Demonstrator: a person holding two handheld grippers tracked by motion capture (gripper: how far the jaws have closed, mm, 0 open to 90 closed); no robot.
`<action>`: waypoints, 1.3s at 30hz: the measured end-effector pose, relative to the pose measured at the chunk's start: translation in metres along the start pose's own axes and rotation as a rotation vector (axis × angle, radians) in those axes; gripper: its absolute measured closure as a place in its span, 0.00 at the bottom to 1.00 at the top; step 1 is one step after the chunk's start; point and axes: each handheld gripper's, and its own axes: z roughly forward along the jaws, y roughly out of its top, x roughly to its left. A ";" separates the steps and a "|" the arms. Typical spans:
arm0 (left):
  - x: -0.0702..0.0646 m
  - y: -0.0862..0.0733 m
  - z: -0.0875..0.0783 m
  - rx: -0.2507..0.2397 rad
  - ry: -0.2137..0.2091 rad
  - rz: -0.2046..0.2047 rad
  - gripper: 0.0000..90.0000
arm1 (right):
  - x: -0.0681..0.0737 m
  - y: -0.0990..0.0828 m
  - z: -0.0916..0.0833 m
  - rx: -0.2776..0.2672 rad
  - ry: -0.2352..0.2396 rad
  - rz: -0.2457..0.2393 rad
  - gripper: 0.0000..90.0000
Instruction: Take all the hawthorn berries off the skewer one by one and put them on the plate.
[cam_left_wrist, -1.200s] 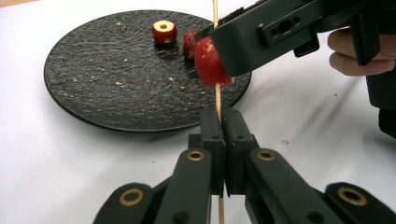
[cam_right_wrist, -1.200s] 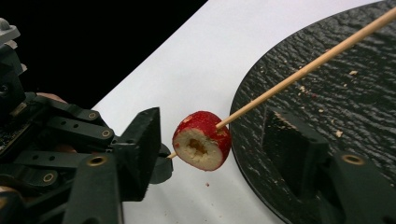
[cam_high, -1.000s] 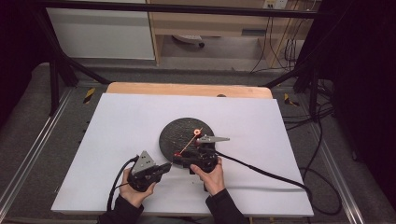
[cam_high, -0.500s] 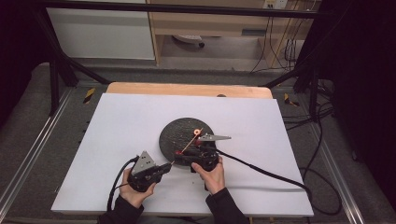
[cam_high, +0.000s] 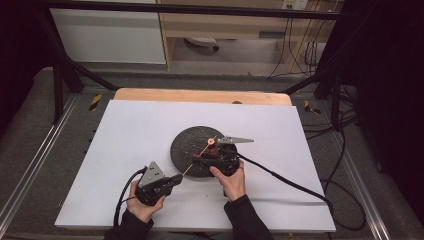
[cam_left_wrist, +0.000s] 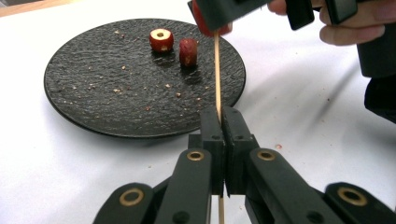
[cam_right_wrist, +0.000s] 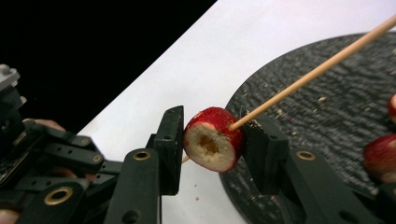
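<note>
Right gripper (cam_right_wrist: 212, 144): pinching cored red fruit piece (cam_right_wrist: 213, 139), skewer (cam_right_wrist: 308, 74) passing through it, just over near rim of plate (cam_right_wrist: 322, 140). Fruit likely soft, light, bruising easily; gripping flanks, hole kept clear. Left gripper (cam_left_wrist: 223, 122): pressing together on skewer's lower end. Skewer probably thin, snapping if bent. Two more fruit pieces (cam_left_wrist: 161, 39) sitting on plate, on bench (cam_high: 125, 135)
</note>
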 end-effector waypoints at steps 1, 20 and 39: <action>0.000 0.000 0.000 0.000 0.000 0.000 0.98 | -0.001 0.002 -0.001 -0.002 -0.005 -0.003 0.68; 0.002 0.001 -0.004 -0.017 0.000 0.000 0.98 | -0.015 0.035 -0.020 -0.051 -0.068 -0.010 0.69; 0.005 0.000 -0.007 -0.018 0.005 -0.011 0.98 | -0.033 0.064 -0.042 -0.103 -0.162 -0.031 0.69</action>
